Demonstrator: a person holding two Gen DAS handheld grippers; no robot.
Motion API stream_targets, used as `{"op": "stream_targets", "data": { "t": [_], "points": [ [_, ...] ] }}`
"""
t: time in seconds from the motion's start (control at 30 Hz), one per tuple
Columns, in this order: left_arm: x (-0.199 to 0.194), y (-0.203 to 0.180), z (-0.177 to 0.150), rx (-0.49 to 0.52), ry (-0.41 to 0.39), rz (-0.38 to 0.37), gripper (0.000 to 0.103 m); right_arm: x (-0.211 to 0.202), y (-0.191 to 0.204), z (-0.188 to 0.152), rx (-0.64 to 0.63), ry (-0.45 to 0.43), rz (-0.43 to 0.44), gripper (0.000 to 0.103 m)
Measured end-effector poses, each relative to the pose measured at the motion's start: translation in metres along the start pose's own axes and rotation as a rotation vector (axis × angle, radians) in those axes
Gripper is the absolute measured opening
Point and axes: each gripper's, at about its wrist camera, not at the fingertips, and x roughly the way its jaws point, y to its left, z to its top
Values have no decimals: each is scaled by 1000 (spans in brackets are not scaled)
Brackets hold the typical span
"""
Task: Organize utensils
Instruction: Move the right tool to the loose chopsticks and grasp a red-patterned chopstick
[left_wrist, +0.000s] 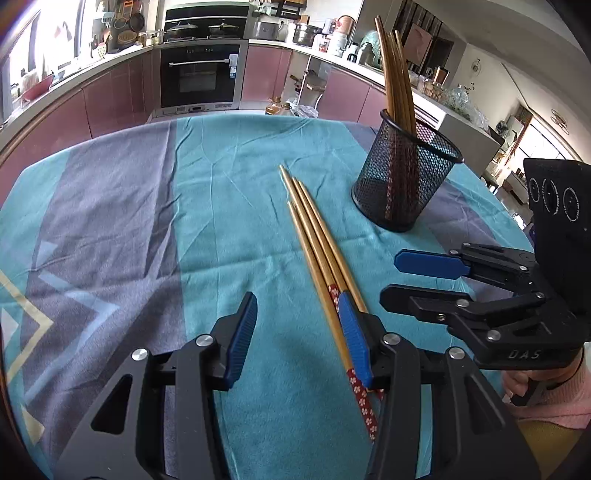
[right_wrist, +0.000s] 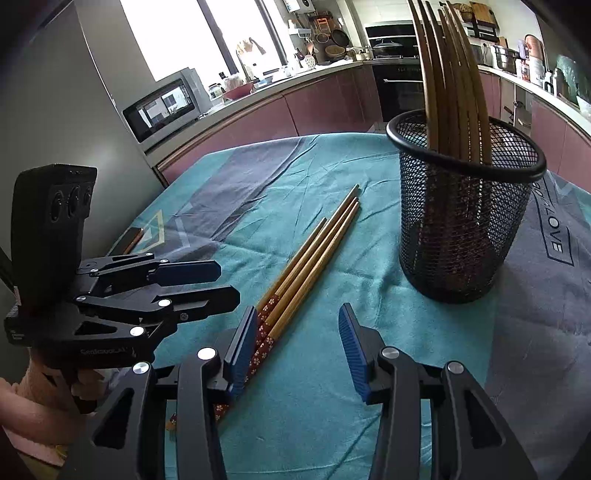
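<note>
Both grippers, left and right, are spread wide and hold nothing. Four chopsticks lie on the cloth near the cup. Next job, I think: pinch one chopstick.

Table under teal-grey cloth, loose chopsticks, mesh cup with chopsticks
</note>
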Motion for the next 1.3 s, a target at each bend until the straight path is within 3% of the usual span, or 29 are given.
{"op": "stream_targets", "data": {
  "t": [0.47, 0.97, 1.3],
  "points": [
    [6, -8, -14, 59, 30, -2, 47, 20, 14, -2, -53, 30, -73, 42],
    [16, -14, -9, 81, 40, 40, 48, 20, 7, -2, -64, 48, -114, 33],
    [27, -10, 2, 88, 45, 77, 34, 19, -3, 1, -54, 52, -150, 31]
  ]
}}
